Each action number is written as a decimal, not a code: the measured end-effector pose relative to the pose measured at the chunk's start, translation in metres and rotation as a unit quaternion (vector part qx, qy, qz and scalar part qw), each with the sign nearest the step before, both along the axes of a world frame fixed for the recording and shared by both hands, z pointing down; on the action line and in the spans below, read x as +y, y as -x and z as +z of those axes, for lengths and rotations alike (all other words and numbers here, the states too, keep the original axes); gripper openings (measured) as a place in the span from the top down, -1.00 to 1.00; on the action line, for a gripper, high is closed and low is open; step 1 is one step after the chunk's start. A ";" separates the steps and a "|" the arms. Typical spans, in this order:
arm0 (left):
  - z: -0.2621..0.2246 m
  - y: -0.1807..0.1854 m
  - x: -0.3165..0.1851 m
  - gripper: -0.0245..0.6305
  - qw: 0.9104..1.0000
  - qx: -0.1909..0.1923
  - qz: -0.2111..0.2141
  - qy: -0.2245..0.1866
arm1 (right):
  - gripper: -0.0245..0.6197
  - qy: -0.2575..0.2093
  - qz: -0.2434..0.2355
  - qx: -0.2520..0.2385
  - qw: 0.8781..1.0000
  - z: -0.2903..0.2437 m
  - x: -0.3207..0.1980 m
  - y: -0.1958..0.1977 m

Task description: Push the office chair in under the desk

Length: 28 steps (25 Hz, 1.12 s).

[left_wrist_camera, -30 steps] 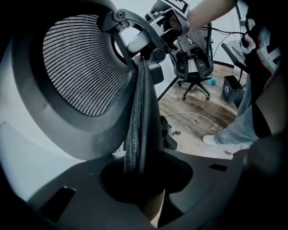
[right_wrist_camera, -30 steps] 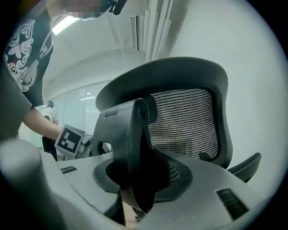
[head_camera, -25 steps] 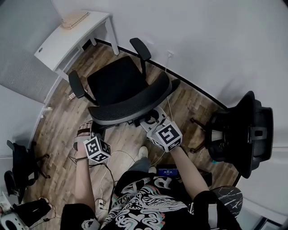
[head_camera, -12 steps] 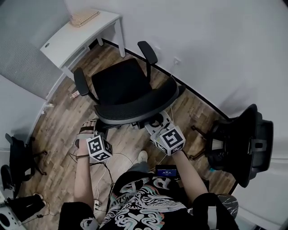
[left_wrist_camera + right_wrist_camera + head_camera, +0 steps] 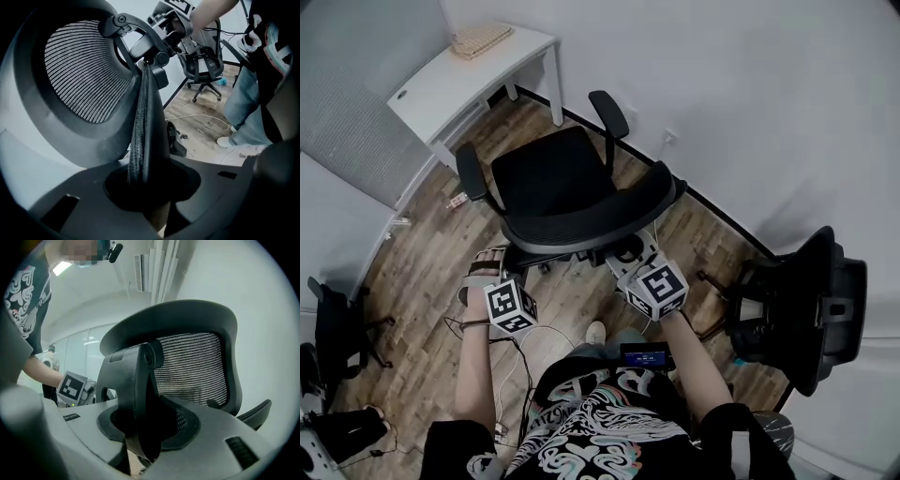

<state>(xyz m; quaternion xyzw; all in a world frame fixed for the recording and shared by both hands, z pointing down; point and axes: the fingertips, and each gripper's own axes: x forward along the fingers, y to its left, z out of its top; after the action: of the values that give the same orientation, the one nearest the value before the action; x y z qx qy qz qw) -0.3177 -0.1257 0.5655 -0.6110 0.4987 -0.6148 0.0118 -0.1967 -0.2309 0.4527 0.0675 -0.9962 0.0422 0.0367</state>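
The office chair [image 5: 553, 178] and the person behind it have edged a little nearer the white worktop [image 5: 441, 84] since the earlier frame. The chair stands on the wood floor [image 5: 422, 253] with its seat facing the worktop, close to its near legs but not under it. The left gripper [image 5: 497, 262] has its jaws closed narrow on a dark strut behind the mesh backrest, while the right gripper [image 5: 630, 253] has its jaws clamped on the backrest's black bracket.
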 end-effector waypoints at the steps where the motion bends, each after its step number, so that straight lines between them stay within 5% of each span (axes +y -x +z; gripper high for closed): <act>1: 0.000 0.000 -0.001 0.59 1.000 0.002 0.000 0.001 | 0.47 0.001 -0.001 0.000 1.000 0.001 -0.001 0.001; 28: -0.002 0.048 -0.044 0.59 1.000 0.005 -0.010 -0.010 | 0.47 -0.005 -0.027 -0.004 1.000 -0.001 -0.049 0.058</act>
<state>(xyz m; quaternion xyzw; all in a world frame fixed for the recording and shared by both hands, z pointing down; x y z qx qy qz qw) -0.3655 -0.1697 0.5638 -0.6091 0.5107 -0.6067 0.0092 -0.2546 -0.2796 0.4515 0.0409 -0.9980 0.0363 0.0331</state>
